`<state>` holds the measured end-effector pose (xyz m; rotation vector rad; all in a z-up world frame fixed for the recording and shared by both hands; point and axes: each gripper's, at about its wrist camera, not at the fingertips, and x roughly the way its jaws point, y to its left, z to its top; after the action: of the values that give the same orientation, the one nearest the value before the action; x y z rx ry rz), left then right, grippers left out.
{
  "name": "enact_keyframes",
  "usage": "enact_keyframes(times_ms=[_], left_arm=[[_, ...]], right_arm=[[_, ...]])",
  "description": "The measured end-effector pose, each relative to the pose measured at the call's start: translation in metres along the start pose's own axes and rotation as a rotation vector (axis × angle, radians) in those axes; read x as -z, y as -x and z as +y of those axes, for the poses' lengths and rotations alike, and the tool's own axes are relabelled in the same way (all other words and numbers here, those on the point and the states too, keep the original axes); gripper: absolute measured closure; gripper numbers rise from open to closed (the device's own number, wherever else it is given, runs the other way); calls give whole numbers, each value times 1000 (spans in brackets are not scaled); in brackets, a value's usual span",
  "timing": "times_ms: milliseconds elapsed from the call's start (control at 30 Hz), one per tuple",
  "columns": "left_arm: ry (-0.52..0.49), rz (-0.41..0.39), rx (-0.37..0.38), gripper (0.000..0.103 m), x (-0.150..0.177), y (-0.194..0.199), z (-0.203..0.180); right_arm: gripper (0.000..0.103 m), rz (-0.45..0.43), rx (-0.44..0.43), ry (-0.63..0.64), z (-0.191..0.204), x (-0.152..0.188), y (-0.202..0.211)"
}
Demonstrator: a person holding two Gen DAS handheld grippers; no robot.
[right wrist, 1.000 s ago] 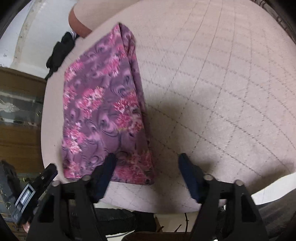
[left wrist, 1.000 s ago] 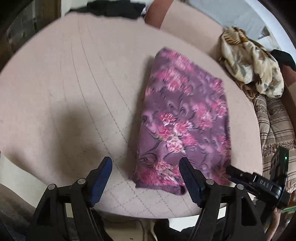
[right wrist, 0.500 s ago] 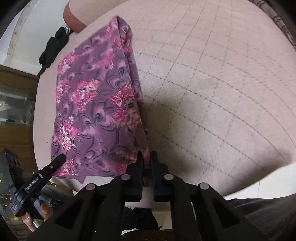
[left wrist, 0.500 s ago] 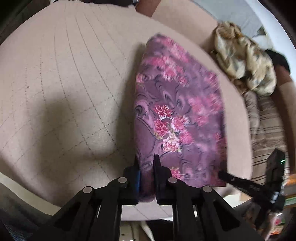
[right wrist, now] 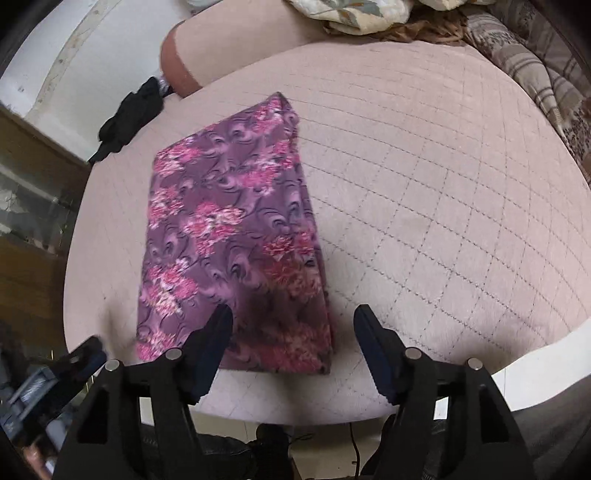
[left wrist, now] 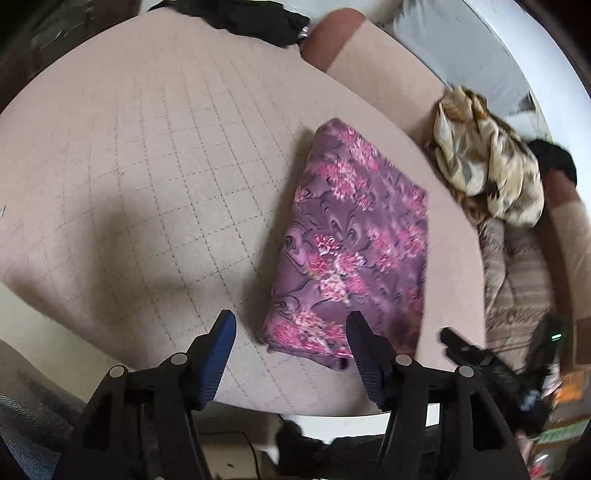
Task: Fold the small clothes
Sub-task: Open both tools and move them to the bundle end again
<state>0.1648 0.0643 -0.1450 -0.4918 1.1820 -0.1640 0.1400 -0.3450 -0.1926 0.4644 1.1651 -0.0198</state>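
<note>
A purple cloth with pink flowers lies folded in a long rectangle on the pink quilted cushion. My left gripper hovers above the cloth's near left corner, its jaws opening with no pad touching the fabric. My right gripper hangs over the near right corner, jaws opening too, holding nothing. The right gripper's body shows at the left wrist view's lower right, and the left gripper's body at the right wrist view's lower left.
A crumpled beige patterned cloth and a striped blanket lie beyond the cushion's right side. A black garment sits at the far edge by a bolster. A wooden cabinet stands to the left.
Both grippers shut on the cloth's near corners half a second ago. They have since let go, spread apart and lifted away; the cloth lies flat.
</note>
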Motion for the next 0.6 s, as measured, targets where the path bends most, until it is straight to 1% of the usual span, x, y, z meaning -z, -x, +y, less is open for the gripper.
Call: enact_keyframes(times_ms=[100,167,200,233,267,300,367,400,500,533,600], left_arm=[[17,1,32,37,-4,2,-4],[-3,-37,19,37,-5,3,-6],[-30,-84,5,37,-9,1,-6],[-33,-107,-18,37,-12,1,-4],[-13,-111,-39,37,-17,-3,0],[21,-106,-22,37,-22,-7,5],[83,-82,64,37,-32,-18,14],[90,-68,72,37,-38,-27,15],[62,-45,42,37,-49,-45,6],[32,-27,35,37,-56,-52,-1],[-15,-29,33,37,-63,-54,-12]], right_arm=[[36,29,-20,-19,-2,-2,-11],[36,31,-28,-20,-5,-4,-16],[36,27,-38,-24,-4,-6,-17],[36,19,-55,-27,-4,-9,-19],[36,10,-75,-28,-5,-13,-20],[36,0,-95,-31,-6,-18,-22],[36,-20,-133,-33,-6,-29,-24],[36,-32,-143,-21,-5,-34,-25],[36,-56,-144,14,-4,-48,-29],[36,-54,-161,11,-6,-54,-31],[36,-53,-196,12,-7,-66,-33]])
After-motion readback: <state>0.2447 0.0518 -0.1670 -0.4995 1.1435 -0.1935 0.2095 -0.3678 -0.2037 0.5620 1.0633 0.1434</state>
